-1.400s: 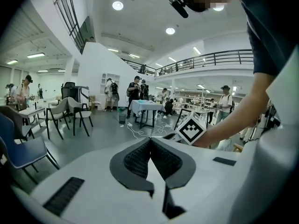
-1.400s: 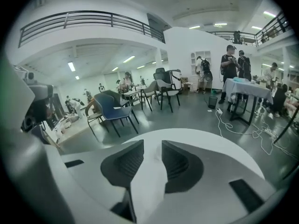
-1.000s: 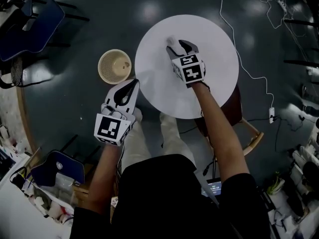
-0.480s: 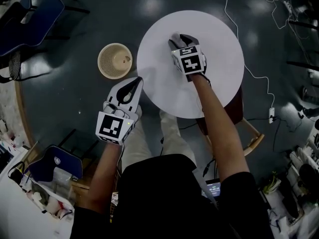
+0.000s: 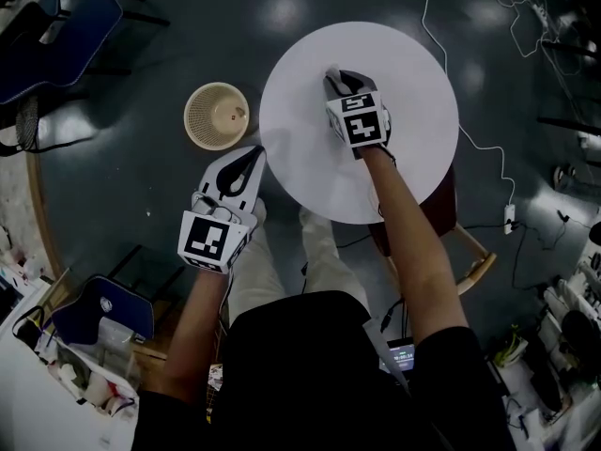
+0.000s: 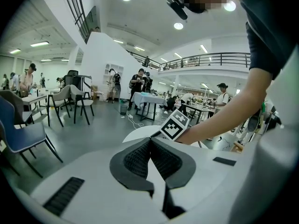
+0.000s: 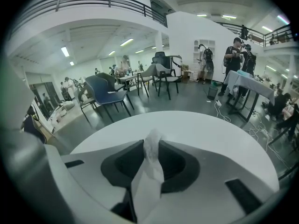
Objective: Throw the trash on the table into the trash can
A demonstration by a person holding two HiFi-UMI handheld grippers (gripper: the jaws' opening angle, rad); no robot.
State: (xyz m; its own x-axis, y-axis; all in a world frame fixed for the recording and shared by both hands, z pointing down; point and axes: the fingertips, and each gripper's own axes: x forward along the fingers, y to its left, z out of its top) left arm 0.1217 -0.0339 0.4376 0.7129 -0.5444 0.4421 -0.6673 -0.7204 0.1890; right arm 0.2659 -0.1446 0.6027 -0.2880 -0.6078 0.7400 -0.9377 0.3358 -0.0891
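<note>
The tissue (image 7: 148, 171), judged light and limp, was pinched mid-body by the just-closed jaws of the right gripper (image 7: 151, 144); the left gripper (image 6: 150, 141) was shut, empty.

Trash can (image 5: 217, 116) on floor (image 5: 131, 73), left of table (image 5: 413, 92)

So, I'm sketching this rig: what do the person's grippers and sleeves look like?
Both the left gripper and right gripper have smooth white shells, dark ribbed pads and a cube of black-and-white square markers. The person wears a black short-sleeved top.
</note>
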